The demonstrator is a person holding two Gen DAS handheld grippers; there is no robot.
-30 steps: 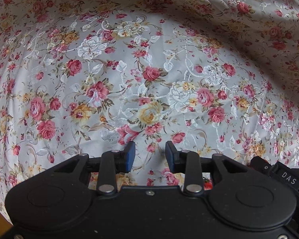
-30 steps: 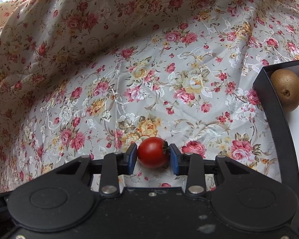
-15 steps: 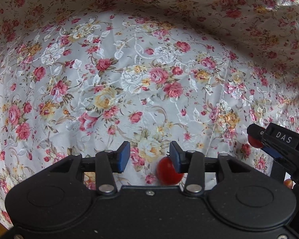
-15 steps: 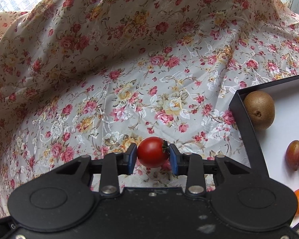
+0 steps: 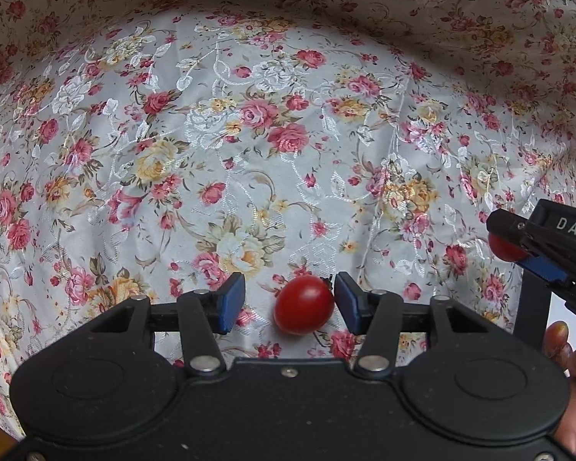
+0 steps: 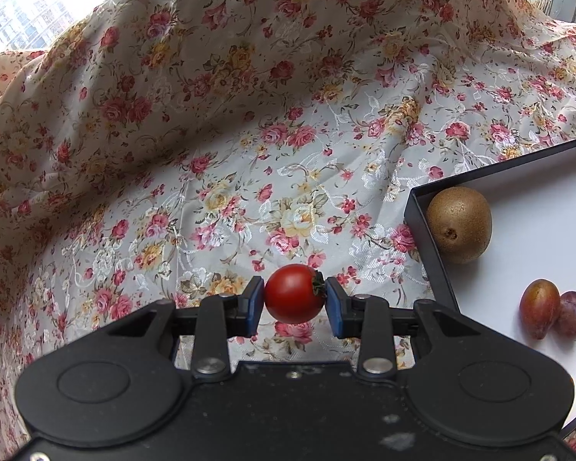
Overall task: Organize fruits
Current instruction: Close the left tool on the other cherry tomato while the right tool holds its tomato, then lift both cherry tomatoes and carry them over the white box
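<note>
1. Floral cloth (image 5: 272, 123) covers the whole surface and rises in folds behind – daylight and a window frame show at the top of the right wrist view.
2. Left gripper (image 5: 290, 303) is opening; a tomato (image 5: 303, 309) lies on the cloth between its fingers, close by the right one.
3. Right gripper (image 6: 293, 301) pinches a second tomato (image 6: 293, 294).
4. Beside it, a black-walled tray (image 6: 422, 238) holds a kiwi (image 6: 459, 223) and two plums (image 6: 539, 307).

floral cloth (image 5: 272, 123) under tomato (image 5: 304, 304), tray (image 6: 428, 246)
</note>
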